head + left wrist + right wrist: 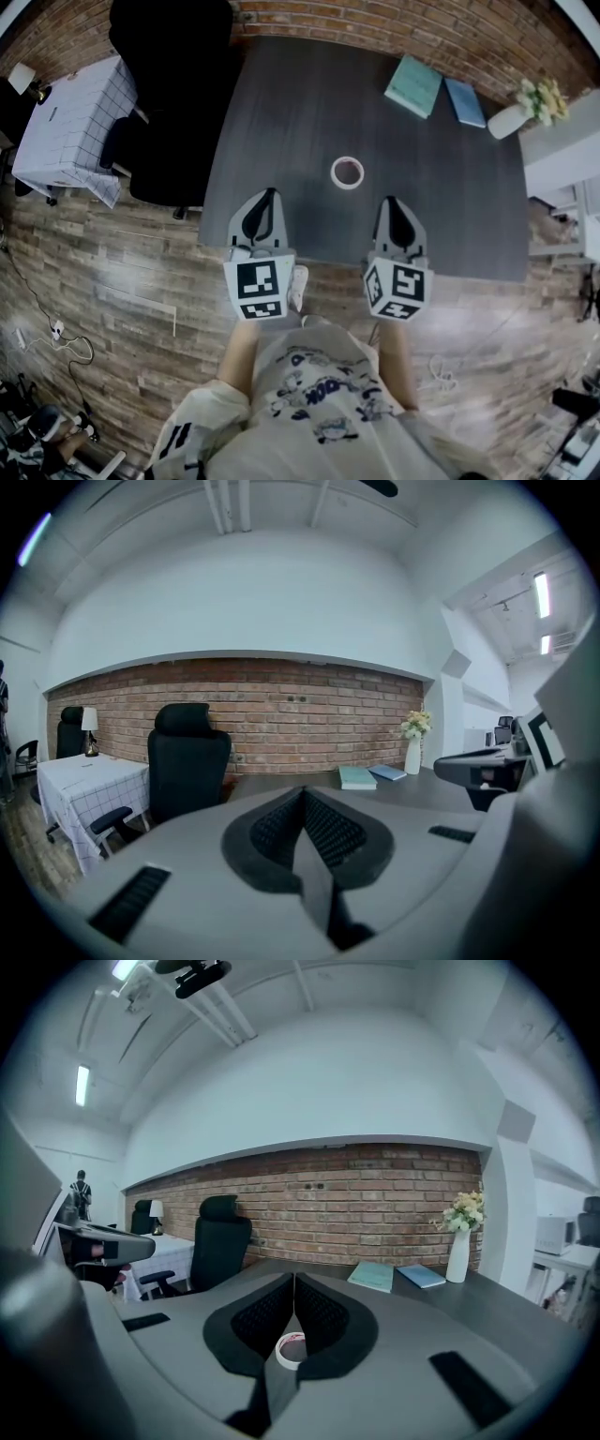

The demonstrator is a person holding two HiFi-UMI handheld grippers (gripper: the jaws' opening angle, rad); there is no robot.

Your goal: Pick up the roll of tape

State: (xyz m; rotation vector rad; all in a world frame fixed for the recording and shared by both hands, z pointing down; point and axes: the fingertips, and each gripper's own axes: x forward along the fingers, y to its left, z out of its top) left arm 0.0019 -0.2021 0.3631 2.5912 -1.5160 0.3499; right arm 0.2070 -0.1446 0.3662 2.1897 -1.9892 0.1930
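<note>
A dark grey table (309, 103) held a teal book (413, 85) and a blue book (465, 101) at one o'clock, and a white vase of flowers (511, 120) at two o'clock. A black office chair (169, 84) stood at ten o'clock.

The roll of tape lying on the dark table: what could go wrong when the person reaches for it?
1. The right hand-held gripper has its jaws shut; unless they open first, it may shove the roll of tape across the table.
2. The roll lies flat, so the jaws might scrape the tabletop or slip off its rim.
3. The left hand-held gripper, also shut, is close by; the two could bump.
</note>
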